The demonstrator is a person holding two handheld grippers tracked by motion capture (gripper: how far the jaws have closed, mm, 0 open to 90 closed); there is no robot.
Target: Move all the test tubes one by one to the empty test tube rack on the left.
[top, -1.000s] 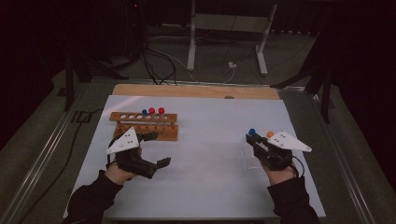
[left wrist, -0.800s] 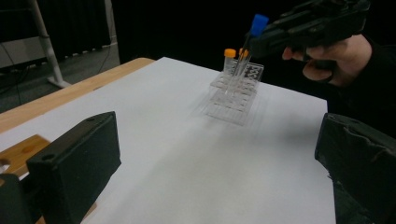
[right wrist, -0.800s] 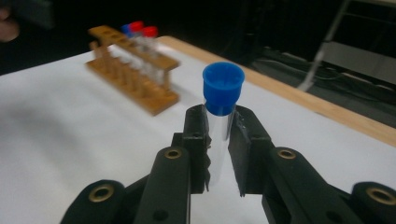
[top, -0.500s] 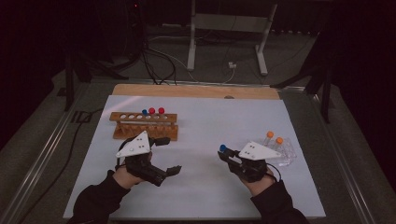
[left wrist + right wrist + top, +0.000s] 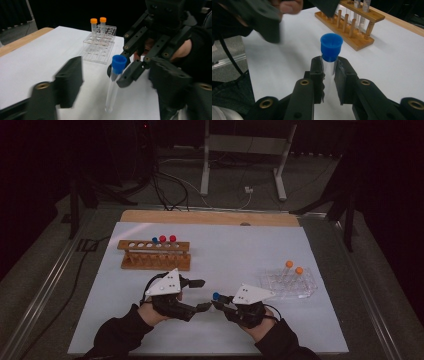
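Right gripper (image 5: 328, 71) clamps the blue-capped tube (image 5: 331, 50) upright – left gripper (image 5: 120, 82), half-open, has been closing around it

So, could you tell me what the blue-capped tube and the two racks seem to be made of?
Blue-capped tube: clear, glossy glass or plastic; its matte cap looks plastic. Near rack: brown, with pegs and visible grain, likely varnished wood. Far rack: see-through with bright edges, probably acrylic.

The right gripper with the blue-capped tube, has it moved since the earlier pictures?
Yes. The right gripper, shut on the blue-capped tube, has moved left, away from the clear plastic rack, toward the left gripper.
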